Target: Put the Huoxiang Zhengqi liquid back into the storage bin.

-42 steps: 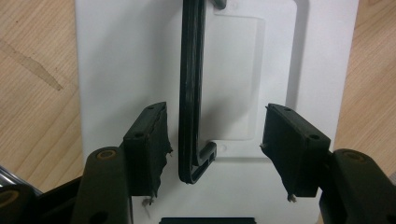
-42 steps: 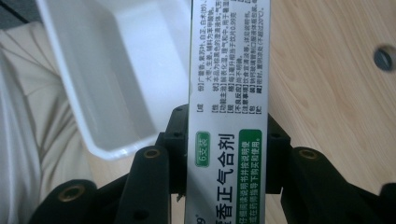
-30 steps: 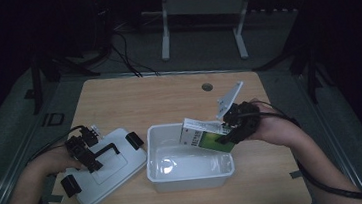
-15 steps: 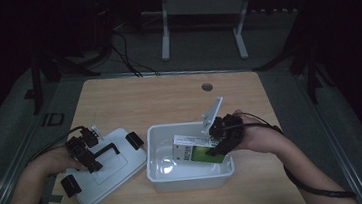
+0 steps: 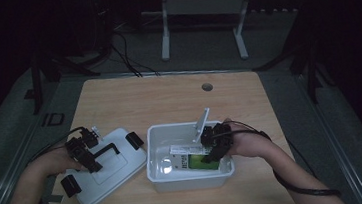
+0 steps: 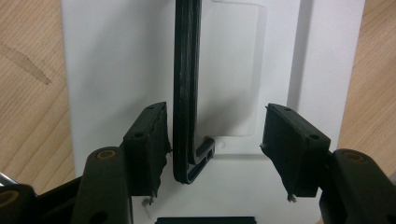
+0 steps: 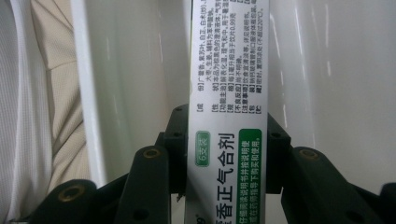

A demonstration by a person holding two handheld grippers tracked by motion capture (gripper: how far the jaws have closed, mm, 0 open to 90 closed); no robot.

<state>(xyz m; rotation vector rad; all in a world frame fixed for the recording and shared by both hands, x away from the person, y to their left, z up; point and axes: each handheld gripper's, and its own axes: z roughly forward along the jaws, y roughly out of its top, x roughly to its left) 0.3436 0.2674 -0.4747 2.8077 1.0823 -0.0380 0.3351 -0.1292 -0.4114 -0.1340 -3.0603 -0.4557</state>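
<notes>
R gripper (image 5: 212, 149) lowered box (image 5: 194, 159) into bin (image 5: 158, 168).

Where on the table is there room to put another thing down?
The far half of the table, behind the lid and the bin, is bare wood except for a small round hole. There is also a strip right of the bin. The near edge is crowded with the lid, bin, box and both claws.
</notes>
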